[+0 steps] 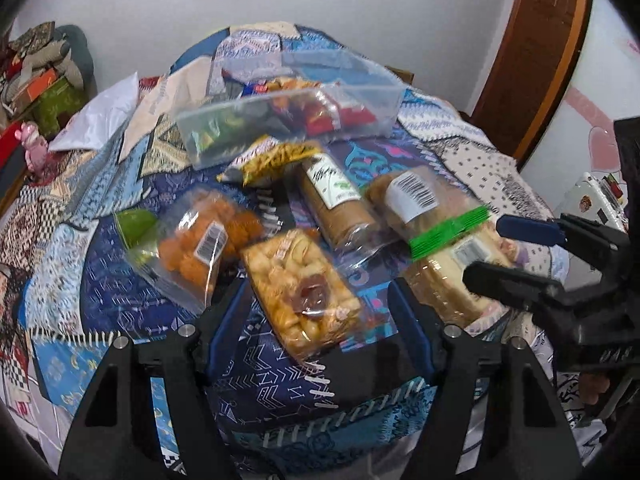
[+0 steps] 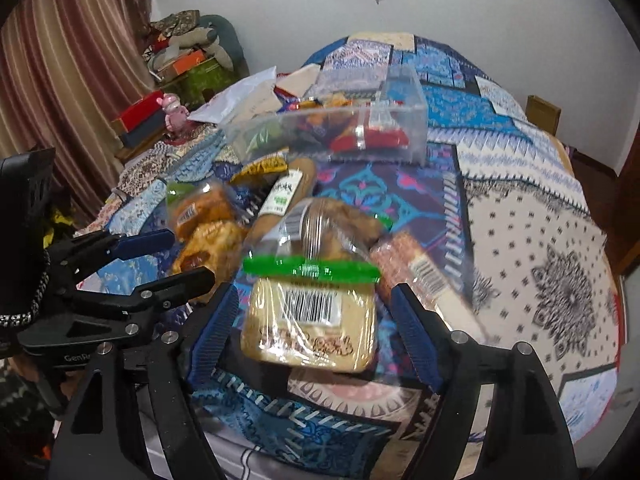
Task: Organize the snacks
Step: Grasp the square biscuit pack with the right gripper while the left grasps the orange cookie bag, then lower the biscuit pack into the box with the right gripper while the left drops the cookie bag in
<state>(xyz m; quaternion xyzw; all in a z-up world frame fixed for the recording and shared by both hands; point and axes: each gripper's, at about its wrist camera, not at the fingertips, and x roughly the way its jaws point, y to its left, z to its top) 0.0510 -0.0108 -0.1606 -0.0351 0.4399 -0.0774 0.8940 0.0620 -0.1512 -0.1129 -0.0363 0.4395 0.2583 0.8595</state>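
Pale snack pack (image 2: 310, 326) lies between open right hand-held gripper (image 2: 316, 316) fingers.

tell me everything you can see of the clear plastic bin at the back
The clear rectangular plastic bin is an open-topped, see-through tub with thin walls. It sits upright on the patterned patchwork quilt, behind the loose snack bags. Inside lie several packets, red, green and orange. A yellow snack packet lies against its front wall. Neither gripper touches it.

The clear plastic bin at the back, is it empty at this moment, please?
No, the clear plastic bin already holds several colourful snack packets, visible through its walls.
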